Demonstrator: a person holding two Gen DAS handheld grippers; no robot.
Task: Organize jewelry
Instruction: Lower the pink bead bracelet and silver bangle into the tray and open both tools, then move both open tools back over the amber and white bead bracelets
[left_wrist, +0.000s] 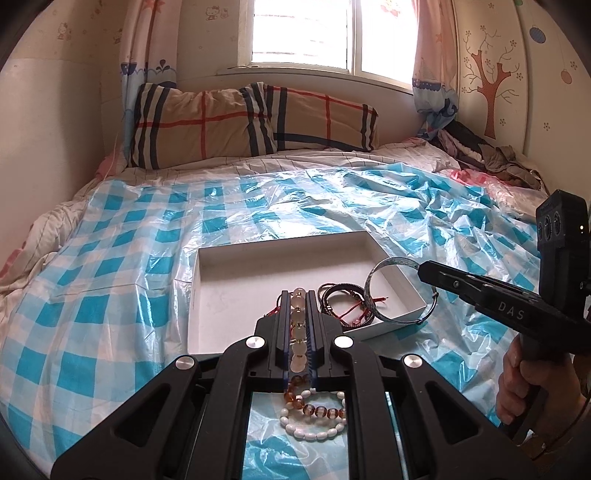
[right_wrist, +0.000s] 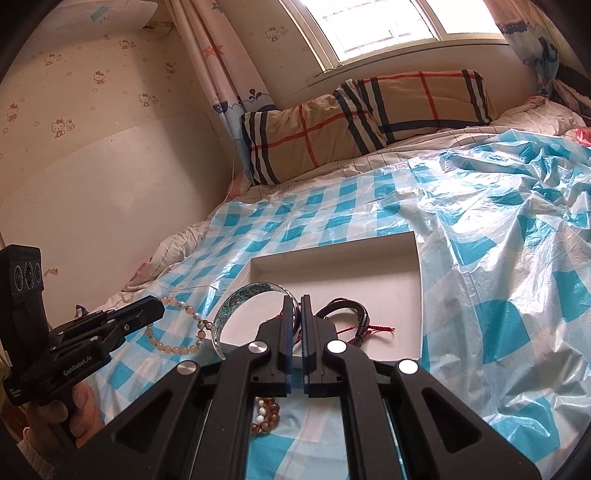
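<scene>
Much of the loose jewelry is half hidden: the amber bead bracelet (left_wrist: 314, 406) and the white bead bracelet (left_wrist: 314, 428) lie on the checked plastic sheet (left_wrist: 110, 258) over the bed, seen only through the gap in the left tool's frame, and the dark cords (left_wrist: 343, 299) in the near right corner of the white box (left_wrist: 236, 258) are too tangled to count. The left hand-held gripper (left_wrist: 298, 325) is closed on a pale pink bead bracelet (left_wrist: 298, 314) (its loop hangs free just left of the box in the right wrist view). The right hand-held gripper (right_wrist: 294, 325) is clamped on the rim of a patterned bangle (right_wrist: 236, 306), held over the box's near edge.
</scene>
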